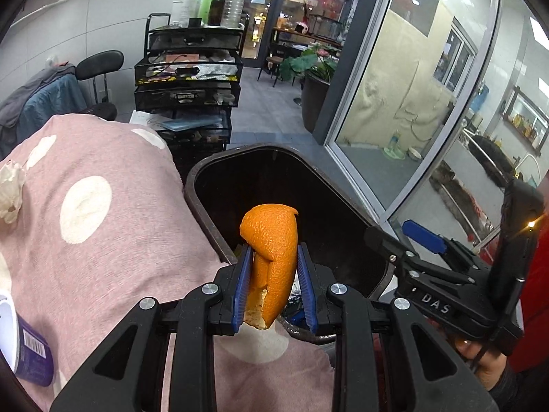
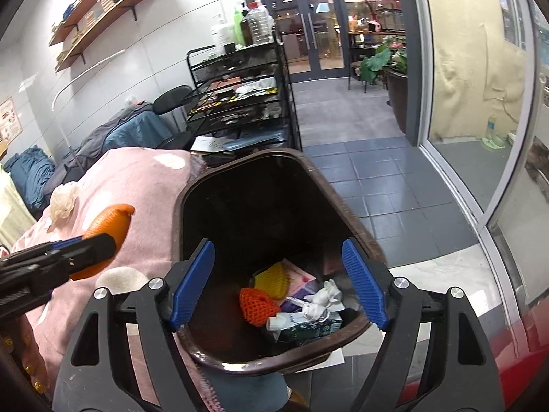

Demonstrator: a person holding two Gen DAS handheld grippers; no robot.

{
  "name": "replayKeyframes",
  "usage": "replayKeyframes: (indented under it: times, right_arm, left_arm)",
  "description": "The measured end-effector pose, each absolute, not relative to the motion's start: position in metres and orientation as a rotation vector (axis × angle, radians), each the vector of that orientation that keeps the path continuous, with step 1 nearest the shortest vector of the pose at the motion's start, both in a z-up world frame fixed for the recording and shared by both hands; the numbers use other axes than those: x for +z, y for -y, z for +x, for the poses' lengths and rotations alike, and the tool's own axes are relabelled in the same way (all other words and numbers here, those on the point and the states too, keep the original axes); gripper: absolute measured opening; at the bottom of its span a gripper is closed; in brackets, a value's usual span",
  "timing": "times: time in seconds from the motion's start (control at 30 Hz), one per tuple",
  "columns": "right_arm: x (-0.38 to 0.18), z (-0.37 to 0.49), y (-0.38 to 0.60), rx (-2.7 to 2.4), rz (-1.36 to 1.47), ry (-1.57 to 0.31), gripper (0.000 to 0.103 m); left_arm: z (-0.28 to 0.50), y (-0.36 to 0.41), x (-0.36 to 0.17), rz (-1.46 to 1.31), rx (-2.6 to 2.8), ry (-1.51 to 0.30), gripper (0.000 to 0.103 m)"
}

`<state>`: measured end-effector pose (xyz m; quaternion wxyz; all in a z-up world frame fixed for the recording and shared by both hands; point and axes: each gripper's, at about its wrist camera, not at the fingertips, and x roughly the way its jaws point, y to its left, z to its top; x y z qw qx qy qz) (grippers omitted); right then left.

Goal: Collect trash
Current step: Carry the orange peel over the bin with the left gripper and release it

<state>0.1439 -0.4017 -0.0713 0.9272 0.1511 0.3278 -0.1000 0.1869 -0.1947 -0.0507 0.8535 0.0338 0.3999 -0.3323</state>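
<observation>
My left gripper (image 1: 274, 250) is shut on a curled piece of orange peel (image 1: 274, 240), held over the near rim of a dark brown bin (image 1: 212, 171). In the right wrist view the peel (image 2: 109, 223) and the left gripper (image 2: 103, 243) sit at the left, over the pink cloth beside the bin (image 2: 343, 199). My right gripper (image 2: 278, 243) hangs open above the bin with nothing between its pads. At the bin's bottom lie an orange foam net (image 2: 257, 305), a yellow net (image 2: 274, 278), crumpled white paper (image 2: 322, 300) and a green carton (image 2: 308, 326).
A pink cloth with white dots (image 1: 120, 240) covers the surface left of the bin, with a crumpled tissue (image 1: 10, 189) and a purple cup (image 1: 27, 346) on it. A black mesh cart (image 1: 187, 68) with bottles stands behind. A glass wall (image 1: 411, 103) runs along the right.
</observation>
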Motion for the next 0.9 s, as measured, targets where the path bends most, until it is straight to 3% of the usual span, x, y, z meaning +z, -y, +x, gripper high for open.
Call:
replayKeyframes:
  times: [0.23,0.33,0.4,0.47,0.67,0.9]
  right_arm:
    - [-0.075,0.142,0.418,-0.263,0.337,-0.681,0.077]
    - [-0.076,0.140,0.423,-0.272,0.342,-0.683,0.077]
    - [-0.076,0.140,0.426,-0.281,0.349,-0.686,0.077]
    - [-0.076,0.140,0.428,-0.287,0.357,-0.687,0.078]
    - [-0.078,0.140,0.429,-0.291,0.366,-0.684,0.085]
    - [-0.076,0.142,0.425,-0.268,0.371,-0.680,0.087]
  left_arm:
    - [0.190,0.209,-0.062,0.110,-0.694,-0.883,0.028]
    - [0.188,0.212,-0.061,0.130,-0.695,-0.875,0.043]
    - [0.188,0.212,-0.060,0.128,-0.687,-0.857,0.070]
    - [0.186,0.209,-0.056,0.123,-0.680,-0.828,0.077]
    - [0.177,0.203,-0.045,0.119,-0.667,-0.763,0.092]
    - [0.166,0.187,-0.031,0.078,-0.660,-0.708,0.097]
